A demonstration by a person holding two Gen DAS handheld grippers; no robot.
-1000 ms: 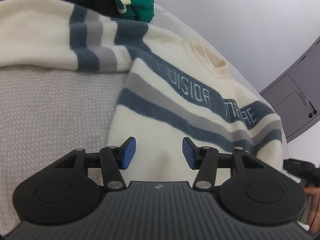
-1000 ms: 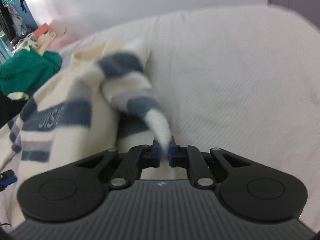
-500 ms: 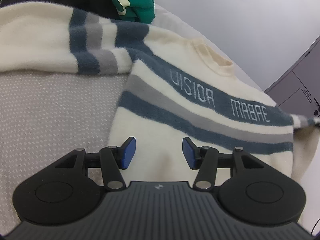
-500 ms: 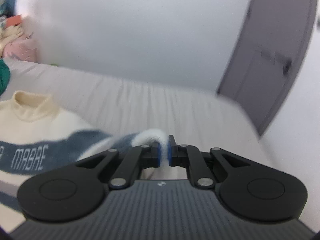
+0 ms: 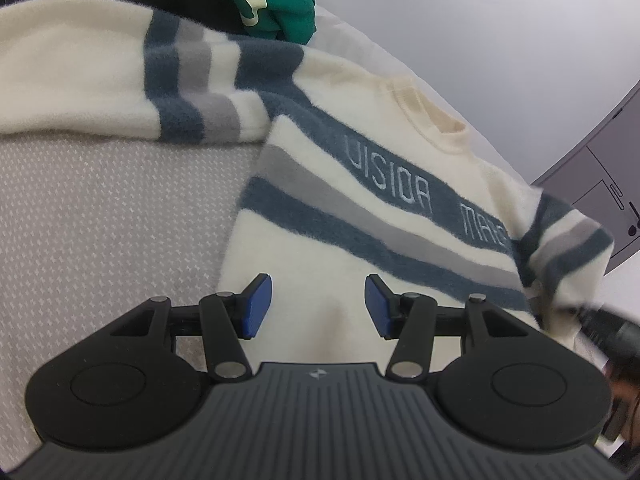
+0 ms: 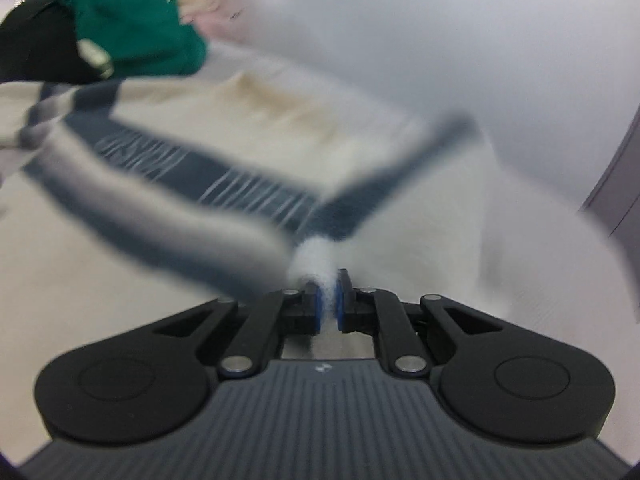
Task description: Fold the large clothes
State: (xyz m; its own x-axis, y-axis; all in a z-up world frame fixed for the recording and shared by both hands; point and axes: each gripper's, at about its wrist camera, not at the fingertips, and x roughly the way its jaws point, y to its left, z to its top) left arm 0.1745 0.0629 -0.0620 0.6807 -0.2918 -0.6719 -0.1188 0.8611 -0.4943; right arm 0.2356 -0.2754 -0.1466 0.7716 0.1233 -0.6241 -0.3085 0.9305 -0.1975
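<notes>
Sweater [image 6: 248,148] cuff pinched in right hand-held gripper [image 6: 328,300]; left [image 5: 318,306] open.

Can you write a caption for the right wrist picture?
Right gripper pinches the striped sweater's sleeve, pulling it over the sweater.

In the right wrist view we see the sweater [image 6: 248,148] smeared by motion blur, its lettering unreadable. In the left wrist view the folded sleeve [image 5: 568,236] covers the end of the second word. At the right edge a dark blurred object [image 5: 612,332] is cut off; we cannot identify it.
</notes>
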